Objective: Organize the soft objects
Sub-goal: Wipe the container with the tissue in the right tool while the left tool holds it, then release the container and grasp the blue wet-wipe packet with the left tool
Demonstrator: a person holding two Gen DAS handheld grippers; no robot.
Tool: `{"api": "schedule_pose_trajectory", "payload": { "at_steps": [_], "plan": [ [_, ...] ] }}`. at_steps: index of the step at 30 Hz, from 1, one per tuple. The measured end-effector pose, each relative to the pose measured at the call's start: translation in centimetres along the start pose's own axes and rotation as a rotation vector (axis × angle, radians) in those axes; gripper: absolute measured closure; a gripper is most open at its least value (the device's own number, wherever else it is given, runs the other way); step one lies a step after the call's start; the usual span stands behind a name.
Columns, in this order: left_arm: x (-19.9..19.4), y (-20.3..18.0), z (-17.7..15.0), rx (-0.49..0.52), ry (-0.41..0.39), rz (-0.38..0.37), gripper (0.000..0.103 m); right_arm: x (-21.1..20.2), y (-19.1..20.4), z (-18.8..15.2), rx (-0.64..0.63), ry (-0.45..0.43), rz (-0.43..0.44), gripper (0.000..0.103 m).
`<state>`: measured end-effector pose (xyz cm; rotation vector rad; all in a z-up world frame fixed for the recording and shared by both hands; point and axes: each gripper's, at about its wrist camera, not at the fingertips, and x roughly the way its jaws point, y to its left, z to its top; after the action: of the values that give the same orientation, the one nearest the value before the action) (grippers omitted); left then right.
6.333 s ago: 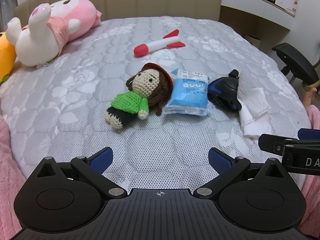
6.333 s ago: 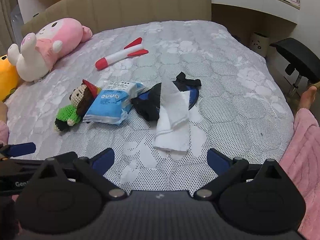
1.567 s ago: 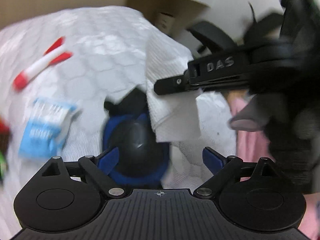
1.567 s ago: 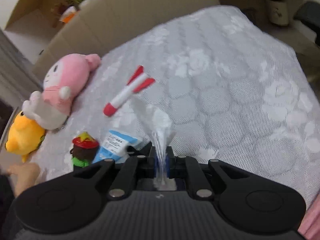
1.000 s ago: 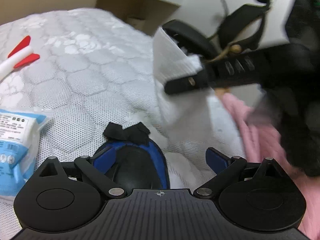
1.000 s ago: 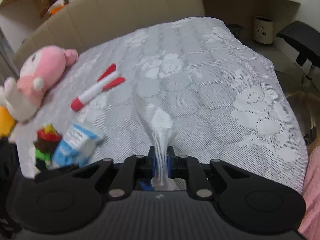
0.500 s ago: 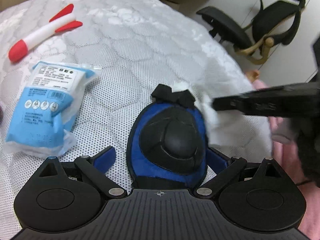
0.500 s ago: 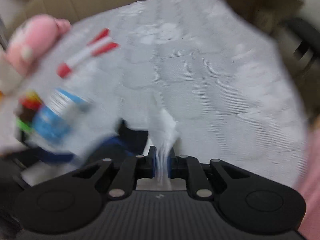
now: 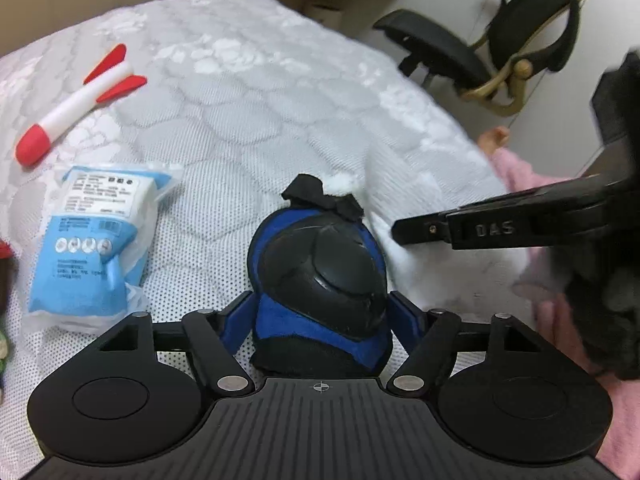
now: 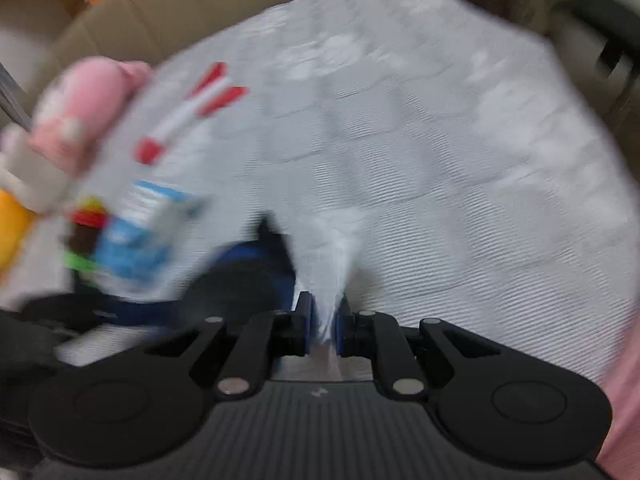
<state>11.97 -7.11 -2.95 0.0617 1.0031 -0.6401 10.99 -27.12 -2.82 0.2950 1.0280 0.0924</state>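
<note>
A blue and black padded cap (image 9: 320, 264) lies on the quilted bed (image 9: 260, 128). My left gripper (image 9: 320, 320) straddles its near end. The jaws are closing, and both blue pads (image 9: 236, 322) touch the cap's sides. My right gripper (image 10: 322, 320) is shut on a white cloth (image 10: 336, 256) that rises bunched from between its pads. In the left wrist view the right gripper (image 9: 404, 232) comes in low from the right, just beside the cap, with the white cloth (image 9: 440, 276) under it on the bed. The right wrist view is blurred; the cap (image 10: 240, 276) shows there to the left.
A blue tissue pack (image 9: 92, 240) lies left of the cap and a red and white rocket toy (image 9: 76, 108) farther back. A crochet doll (image 10: 86, 232), a pink plush (image 10: 88, 108) and a yellow plush (image 10: 12, 232) are at the left. Right of the bed stand a black chair (image 9: 460, 52) and a person in pink (image 9: 516, 172).
The left jaws have narrowed from wide apart onto the cap's sides. The right gripper has come down with the cloth, from above the bed to beside the cap.
</note>
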Motion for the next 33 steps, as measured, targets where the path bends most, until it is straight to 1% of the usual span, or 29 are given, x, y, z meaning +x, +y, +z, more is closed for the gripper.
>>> {"api": "schedule_pose_trajectory", "payload": {
  "at_steps": [3, 5, 6, 7, 10, 11, 13, 14, 15, 16, 17, 18, 19, 20, 21, 23, 25, 27, 28, 29, 30, 31, 32, 33],
  "plan": [
    [-0.5, 1.1, -0.1, -0.02, 0.026, -0.051, 0.027, 0.0, -1.4, 0.0, 0.075, 0.01, 0.036, 0.091],
    [-0.6, 2.1, -0.1, -0.047, 0.055, -0.061, 0.024, -0.3, -1.5, 0.1, 0.093, -0.001, 0.053, 0.091],
    [-0.6, 2.6, -0.1, -0.062, 0.069, -0.063, 0.023, -0.5, -1.4, 0.1, 0.107, -0.006, 0.084, 0.092],
    [-0.6, 3.0, -0.2, -0.084, 0.076, -0.072, 0.021, -0.6, -1.2, 0.2, 0.125, -0.008, 0.134, 0.093],
    [-0.3, 3.9, -0.3, -0.148, 0.087, -0.094, 0.018, -1.1, -0.2, 0.7, 0.21, 0.018, 0.38, 0.094],
    [0.1, 3.5, -0.2, -0.143, 0.084, -0.099, 0.018, -1.0, 0.2, 1.0, 0.23, 0.034, 0.441, 0.094],
    [0.8, 2.7, 0.0, -0.131, 0.077, -0.109, 0.018, -0.3, 1.5, 1.4, 0.207, 0.068, 0.481, 0.093],
    [1.1, 2.3, 0.1, -0.126, 0.073, -0.115, 0.018, 0.1, 2.2, 1.5, 0.17, 0.076, 0.445, 0.093],
    [0.8, 1.8, 0.5, -0.092, 0.063, -0.115, 0.017, 0.4, 2.7, 1.6, 0.124, 0.075, 0.378, 0.093],
    [0.4, 1.4, 0.9, -0.057, 0.052, -0.116, 0.015, 0.4, 2.9, 1.5, 0.07, 0.057, 0.296, 0.093],
    [-0.6, 1.1, 1.4, -0.017, 0.023, -0.108, 0.011, 0.3, 3.1, 1.4, 0.013, 0.035, 0.21, 0.093],
    [-1.6, 1.1, 1.8, 0.009, -0.008, -0.089, 0.009, 0.2, 3.0, 1.2, -0.024, 0.021, 0.154, 0.093],
    [-2.7, 1.3, 2.1, 0.032, -0.043, -0.061, 0.008, 0.0, 2.8, 1.1, -0.054, 0.009, 0.11, 0.093],
    [-3.8, 1.8, 2.4, 0.049, -0.085, -0.017, 0.008, -0.1, 2.2, 1.1, -0.05, 0.004, 0.094, 0.093],
    [-4.9, 2.2, 2.7, 0.066, -0.127, 0.028, 0.005, -0.2, 1.5, 1.2, -0.02, 0.006, 0.104, 0.093],
    [-6.2, 3.5, 2.6, 0.078, -0.211, 0.181, 0.002, -0.4, 0.6, 1.6, 0.041, 0.004, 0.126, 0.094],
    [-5.2, 5.0, 2.6, 0.076, -0.201, 0.315, 0.002, -0.5, 0.8, 1.9, 0.062, -0.012, 0.13, 0.094],
    [-2.8, 5.7, 2.3, 0.09, -0.124, 0.384, 0.002, -0.4, 1.4, 2.3, 0.075, -0.026, 0.146, 0.094],
    [-1.3, 5.6, 2.0, 0.127, -0.081, 0.442, 0.003, -0.5, 1.9, 2.6, 0.072, -0.03, 0.16, 0.094],
    [-0.1, 5.4, 1.3, 0.176, -0.064, 0.51, 0.007, -0.7, 2.5, 2.8, 0.06, -0.035, 0.175, 0.094],
    [0.5, 5.2, 0.8, 0.199, -0.055, 0.518, 0.047, -1.0, 3.4, 3.0, 0.036, -0.046, 0.185, 0.094],
    [0.6, 5.2, 0.5, 0.182, -0.04, 0.48, 0.046, -1.3, 4.4, 3.1, 0.01, -0.059, 0.193, 0.094],
    [0.1, 5.3, 0.3, 0.157, -0.045, 0.426, 0.047, -1.6, 5.4, 3.3, -0.017, -0.073, 0.201, 0.094],
    [-0.5, 5.2, 0.0, 0.153, -0.042, 0.384, 0.047, -2.1, 6.1, 3.5, -0.032, -0.081, 0.221, 0.094]
  ]
}}
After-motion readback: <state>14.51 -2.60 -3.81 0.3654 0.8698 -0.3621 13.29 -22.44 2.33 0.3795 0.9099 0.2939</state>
